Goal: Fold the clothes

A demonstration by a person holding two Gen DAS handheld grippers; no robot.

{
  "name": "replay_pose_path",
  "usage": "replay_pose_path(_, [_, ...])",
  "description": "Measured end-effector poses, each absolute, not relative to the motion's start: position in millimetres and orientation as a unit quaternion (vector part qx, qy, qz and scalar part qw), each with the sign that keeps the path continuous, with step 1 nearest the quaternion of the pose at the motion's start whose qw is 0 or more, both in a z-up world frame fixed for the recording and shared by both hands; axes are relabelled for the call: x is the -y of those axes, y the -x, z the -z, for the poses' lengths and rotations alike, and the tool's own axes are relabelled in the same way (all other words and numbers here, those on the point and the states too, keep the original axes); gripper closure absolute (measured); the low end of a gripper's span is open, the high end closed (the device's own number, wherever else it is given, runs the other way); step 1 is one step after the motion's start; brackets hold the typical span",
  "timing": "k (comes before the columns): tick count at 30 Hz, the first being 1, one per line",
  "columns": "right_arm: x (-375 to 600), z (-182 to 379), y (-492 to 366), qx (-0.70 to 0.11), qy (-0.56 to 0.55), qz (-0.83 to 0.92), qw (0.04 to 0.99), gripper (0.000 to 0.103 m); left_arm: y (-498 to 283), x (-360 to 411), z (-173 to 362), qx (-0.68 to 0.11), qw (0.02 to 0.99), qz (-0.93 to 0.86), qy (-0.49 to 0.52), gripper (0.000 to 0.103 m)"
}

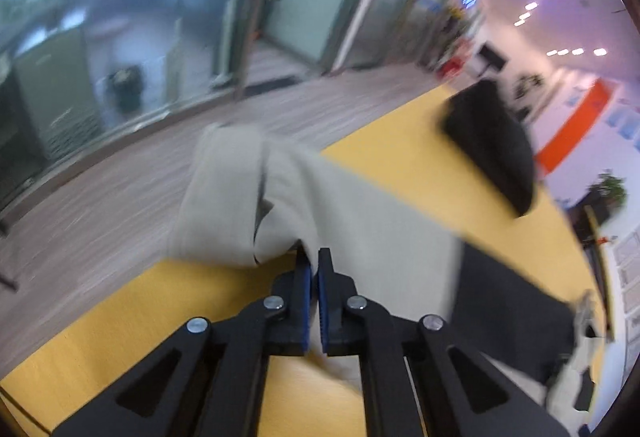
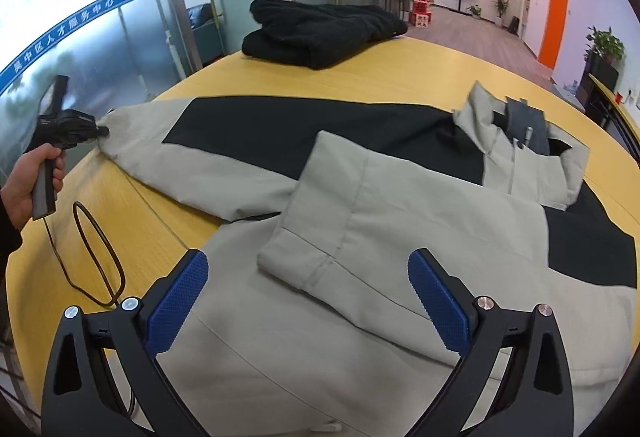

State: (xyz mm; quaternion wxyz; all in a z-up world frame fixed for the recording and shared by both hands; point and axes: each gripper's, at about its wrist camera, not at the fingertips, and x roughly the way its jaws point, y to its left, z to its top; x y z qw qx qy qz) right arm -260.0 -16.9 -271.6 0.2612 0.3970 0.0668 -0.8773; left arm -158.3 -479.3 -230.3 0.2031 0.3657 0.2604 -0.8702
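Left gripper (image 1: pixel 314 269) jaws clamped on sleeve cuff of grey-and-black fabric jacket (image 2: pixel 360 205), right gripper (image 2: pixel 308 297) jaws wide apart above folded sleeve, black folded garment (image 2: pixel 320 31) beyond on yellow wooden table (image 2: pixel 440 69)

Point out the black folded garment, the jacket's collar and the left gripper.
black folded garment (image 2: pixel 320 33): right wrist view, middle of its top surface.
jacket's collar (image 2: pixel 516 149): right wrist view, grey front below the zip.
left gripper (image 1: pixel 314 269): left wrist view, between fingertips pinching the grey sleeve.
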Motion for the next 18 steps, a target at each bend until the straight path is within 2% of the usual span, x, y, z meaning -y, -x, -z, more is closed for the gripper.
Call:
replay_pose_path(6, [-30,254,252,-0.039,-0.376,0.893,0.245,0.002,173,399,165,-0.238,0.118,0.910,-0.319,0.101])
replay_pose_path(13, [-113,235,231,0.000,-0.344,0.917,0.200,0.002,198,185,120,-0.185,-0.076,0.930,-0.308,0.101])
replay_pose_path(18, [-188,223,215,0.033,-0.323,0.932,0.162,0.002,198,18,136,-0.165,-0.189,0.906,-0.341,0.100])
